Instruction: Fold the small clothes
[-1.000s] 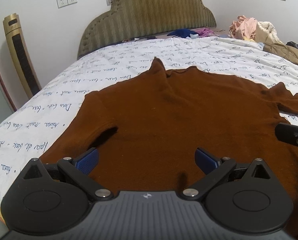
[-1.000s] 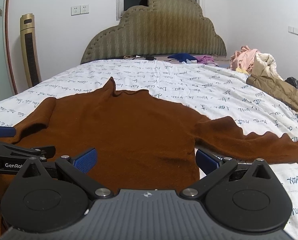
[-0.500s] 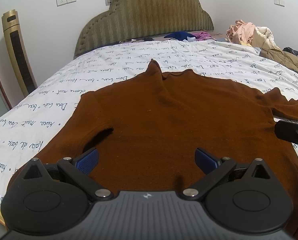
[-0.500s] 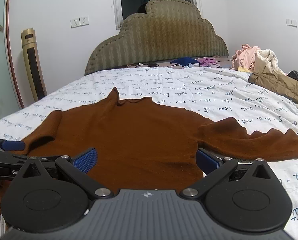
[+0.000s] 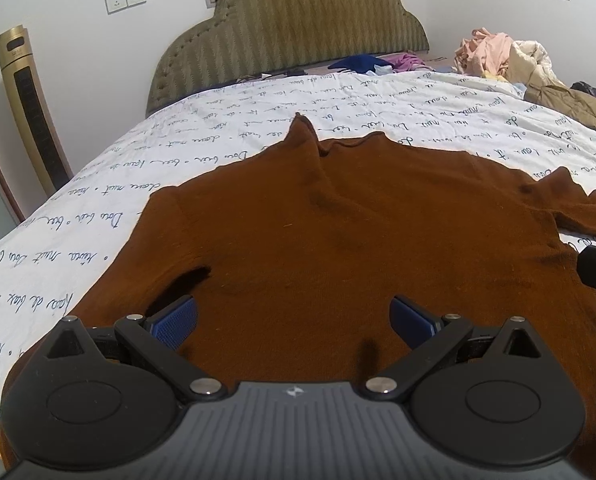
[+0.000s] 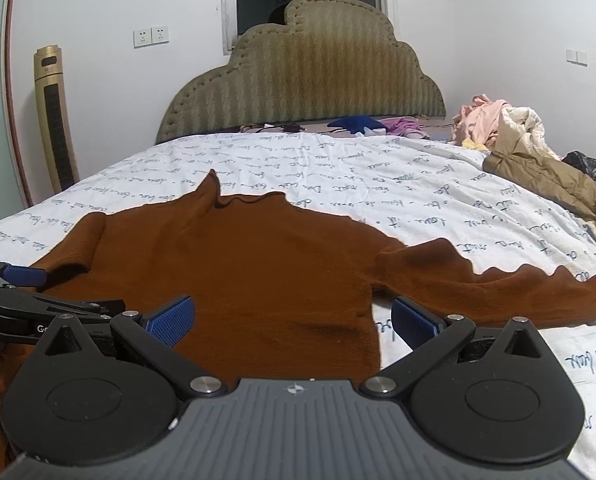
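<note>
A brown long-sleeved sweater (image 5: pixel 337 240) lies flat on the bed, collar toward the headboard; it also shows in the right wrist view (image 6: pixel 238 272). Its left sleeve is folded down along the body and its right sleeve (image 6: pixel 517 292) stretches out to the right. My left gripper (image 5: pixel 294 320) is open and empty, above the sweater's lower left part. My right gripper (image 6: pixel 294 320) is open and empty, above the sweater's lower right edge. The left gripper's fingers (image 6: pixel 22 276) show at the left of the right wrist view.
The bed has a white sheet with blue script (image 5: pixel 98 220) and a padded olive headboard (image 5: pixel 290 32). A heap of clothes and a tan jacket (image 6: pixel 537 164) lie at the far right. A gold tower fan (image 5: pixel 30 112) stands at the left wall.
Both grippers have drawn back and risen a little, so more of the room shows. The sweater has not moved. Both grippers stay open.
</note>
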`<state>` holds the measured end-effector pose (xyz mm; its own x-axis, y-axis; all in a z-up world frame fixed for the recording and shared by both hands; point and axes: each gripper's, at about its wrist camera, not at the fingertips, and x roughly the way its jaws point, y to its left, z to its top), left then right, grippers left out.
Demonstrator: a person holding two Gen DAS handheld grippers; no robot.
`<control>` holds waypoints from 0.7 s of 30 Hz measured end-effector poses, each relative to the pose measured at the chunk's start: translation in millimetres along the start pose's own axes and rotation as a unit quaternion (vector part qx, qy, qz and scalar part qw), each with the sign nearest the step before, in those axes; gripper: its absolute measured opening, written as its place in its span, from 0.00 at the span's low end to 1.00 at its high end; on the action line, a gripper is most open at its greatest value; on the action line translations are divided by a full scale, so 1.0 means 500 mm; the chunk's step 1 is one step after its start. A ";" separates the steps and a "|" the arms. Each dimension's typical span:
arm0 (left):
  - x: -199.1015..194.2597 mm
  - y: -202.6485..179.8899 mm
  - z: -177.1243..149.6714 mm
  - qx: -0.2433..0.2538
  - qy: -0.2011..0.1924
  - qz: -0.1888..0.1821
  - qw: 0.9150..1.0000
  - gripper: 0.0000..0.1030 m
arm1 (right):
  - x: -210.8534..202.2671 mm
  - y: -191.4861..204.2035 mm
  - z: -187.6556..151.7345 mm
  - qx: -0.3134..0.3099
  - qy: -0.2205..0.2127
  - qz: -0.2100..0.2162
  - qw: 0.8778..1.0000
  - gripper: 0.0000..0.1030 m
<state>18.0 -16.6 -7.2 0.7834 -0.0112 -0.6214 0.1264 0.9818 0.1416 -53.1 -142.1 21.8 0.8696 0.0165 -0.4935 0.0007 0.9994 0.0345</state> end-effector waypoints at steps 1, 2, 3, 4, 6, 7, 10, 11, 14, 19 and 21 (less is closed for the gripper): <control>0.002 -0.005 0.001 0.002 0.000 0.000 1.000 1.00 | 0.000 -0.002 0.000 0.001 0.000 0.000 1.000 1.00; 0.004 -0.008 0.002 0.004 0.001 -0.001 1.000 1.00 | 0.000 -0.006 0.000 0.003 -0.001 0.001 1.000 1.00; 0.005 -0.013 0.004 0.005 0.001 -0.002 1.000 1.00 | 0.000 -0.008 0.000 0.006 -0.001 0.004 1.000 1.00; 0.006 -0.017 0.004 0.007 0.000 -0.004 1.000 1.00 | 0.000 -0.011 0.000 0.009 -0.001 0.006 1.000 1.00; 0.007 -0.028 0.005 0.011 0.000 -0.004 1.000 1.00 | 0.001 -0.017 0.000 0.016 -0.001 0.011 1.000 1.00; 0.008 -0.032 0.006 0.014 -0.001 -0.004 1.000 1.00 | 0.002 -0.021 -0.001 0.021 0.000 0.014 1.000 1.00; 0.011 -0.049 0.008 0.023 -0.001 -0.003 1.000 1.00 | 0.005 -0.036 -0.002 0.040 0.003 0.024 0.999 1.00; 0.012 -0.053 0.008 0.024 0.000 -0.004 1.000 1.00 | 0.006 -0.041 -0.003 0.046 0.004 0.027 0.999 1.00; 0.015 -0.064 0.009 0.028 0.003 -0.008 1.000 1.00 | 0.009 -0.059 -0.006 0.066 0.006 0.036 0.997 1.00; 0.022 -0.079 0.010 0.032 0.009 -0.009 0.999 1.00 | 0.008 -0.094 -0.014 0.102 0.009 0.044 0.994 1.00; 0.024 -0.085 0.009 0.036 0.011 -0.010 0.999 1.00 | 0.006 -0.103 -0.018 0.109 0.009 0.045 0.993 1.00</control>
<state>24.8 -59.3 -17.2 0.7662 -0.0261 -0.6421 0.1862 0.9653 0.1829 -55.1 -193.4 11.0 0.8624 0.1071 -0.4947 0.0326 0.9636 0.2655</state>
